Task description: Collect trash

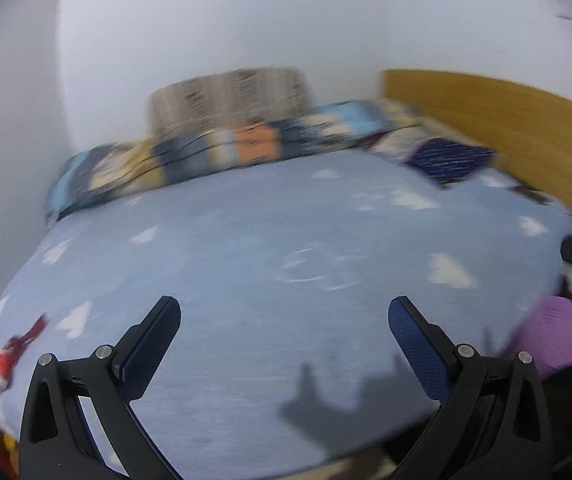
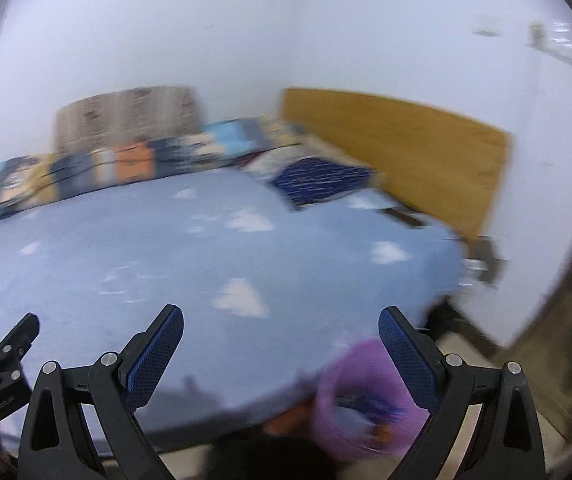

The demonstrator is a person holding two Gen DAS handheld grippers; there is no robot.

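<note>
Both views are blurred by motion. My left gripper point(image 1: 284, 316) is open and empty above the near edge of a bed with a light blue cloud-print sheet point(image 1: 246, 248). A red and white wrapper point(image 1: 4, 360) lies on the sheet at the far left. A purple mesh bin point(image 1: 553, 336) stands by the bed's right corner. My right gripper point(image 2: 282, 326) is open and empty over the bed's near right corner point(image 2: 246, 248), with the purple bin point(image 2: 361, 396) just below its right finger; something blue and orange lies inside it.
A folded patchwork quilt point(image 1: 222, 148) and a dark blue pillow point(image 1: 449, 158) lie at the far side. A wooden headboard point(image 1: 497, 124) stands on the right, white walls behind. The left gripper's fingers point(image 2: 6, 344) show in the right wrist view.
</note>
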